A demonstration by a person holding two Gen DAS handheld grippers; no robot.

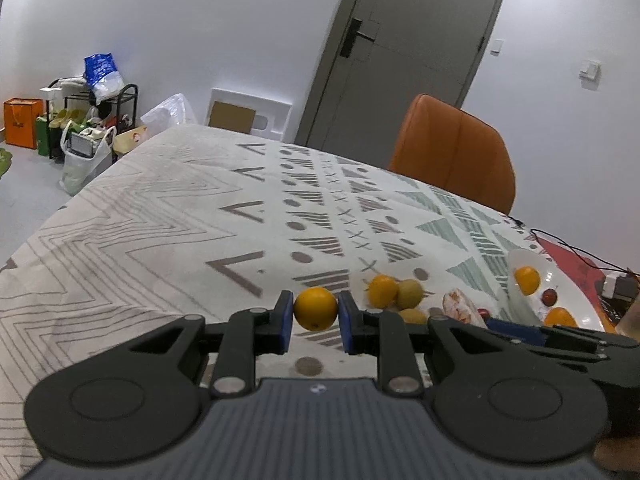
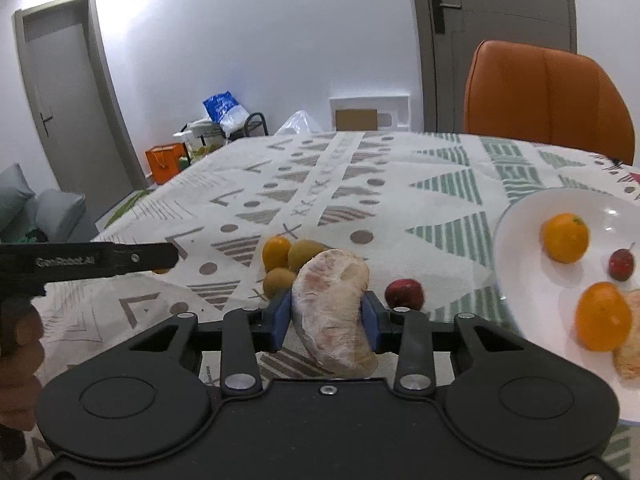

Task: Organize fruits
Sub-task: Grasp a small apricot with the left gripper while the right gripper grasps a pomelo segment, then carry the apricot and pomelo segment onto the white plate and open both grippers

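I hold two loads at once. My left hand-held gripper (image 1: 316,312) is closed on an orange (image 1: 315,308), pinched between its blue pads and held above the patterned counter (image 1: 160,216), well to the left of the white plate (image 2: 520,216). My right hand-held gripper (image 2: 325,316) is clamped on a peeled pomelo wedge (image 2: 334,308), which hangs just left of the plate rim.

Status relative to the plate:
- Left of the plate, on the counter: a small cluster of one orange fruit (image 2: 276,252) and two yellow-green fruits (image 2: 306,254), touching one another. A red fruit (image 2: 404,294) lies between that cluster and the plate.
- On the plate: two oranges (image 2: 565,238), a small red fruit (image 2: 621,265) and a second peeled wedge (image 2: 630,332) at the right edge.

I judge the task roughly half done. Four items are plated, two are in transit, and four are left on the counter. The next step is probably to carry both held fruits rightward over the plate rim and release them there.
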